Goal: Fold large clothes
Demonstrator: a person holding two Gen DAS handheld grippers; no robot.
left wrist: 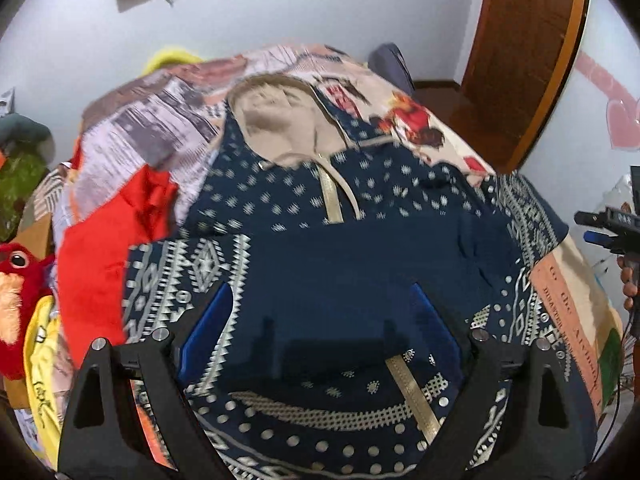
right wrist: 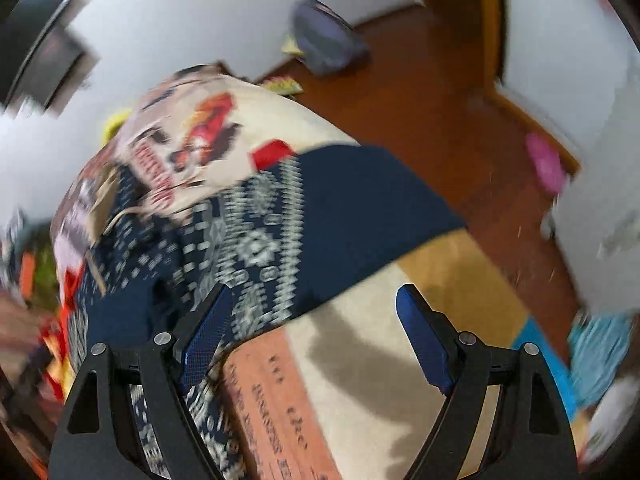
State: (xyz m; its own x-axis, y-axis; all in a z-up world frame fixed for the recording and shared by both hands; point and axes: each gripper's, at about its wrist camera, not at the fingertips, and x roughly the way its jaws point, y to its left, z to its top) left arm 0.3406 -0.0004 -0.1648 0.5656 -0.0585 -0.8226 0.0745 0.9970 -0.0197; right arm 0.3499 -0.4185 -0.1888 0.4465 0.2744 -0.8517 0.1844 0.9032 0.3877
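Both jaws apart, nothing held. Left gripper (left wrist: pixel 320 344) over navy garment (left wrist: pixel 352 256); right gripper (right wrist: pixel 316 340) off its right edge, blurry. Pinch both near corners evenly.

The patterned garment (left wrist: pixel 320 240) lies spread on the printed bedcover (left wrist: pixel 568 304), its neck opening (left wrist: pixel 276 128) at the far end. A bunched cloth (left wrist: pixel 104 248) lies on the bed touching its left edge, with plush toys (left wrist: pixel 20 280) further left, off the bedside. In the right wrist view the garment's sleeve (right wrist: pixel 360 208) reaches the bed's right edge; beyond lies the floor (right wrist: pixel 420 120), a bag (right wrist: pixel 328 44) against the far wall.
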